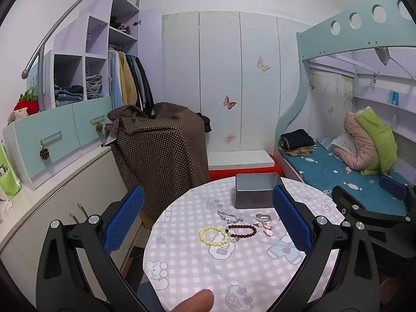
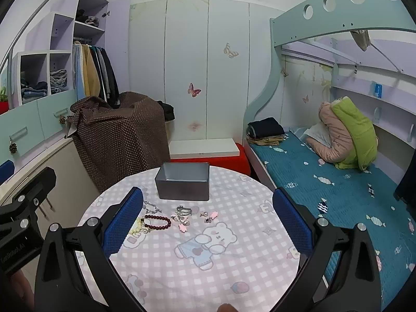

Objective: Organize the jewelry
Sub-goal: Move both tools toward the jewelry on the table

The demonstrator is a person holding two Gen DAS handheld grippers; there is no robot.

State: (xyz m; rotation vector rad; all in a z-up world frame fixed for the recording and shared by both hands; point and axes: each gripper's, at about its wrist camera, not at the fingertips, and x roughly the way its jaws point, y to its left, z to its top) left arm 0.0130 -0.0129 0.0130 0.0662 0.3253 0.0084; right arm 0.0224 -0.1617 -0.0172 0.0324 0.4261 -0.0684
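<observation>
The left gripper [image 1: 208,218] and the right gripper [image 2: 208,218] both point a little down with jaws wide apart and nothing held between them.

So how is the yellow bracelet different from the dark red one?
The yellow bracelet has pale, chunkier beads and makes a rounder ring; the dark red bracelet has small dark beads and lies flatter, stretched sideways. Both lie on the checked tablecloth, touching, outside the grey box.

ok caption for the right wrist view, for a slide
Open right tongs hover over bracelets and charms before an empty grey tin on a round checked table.
</observation>
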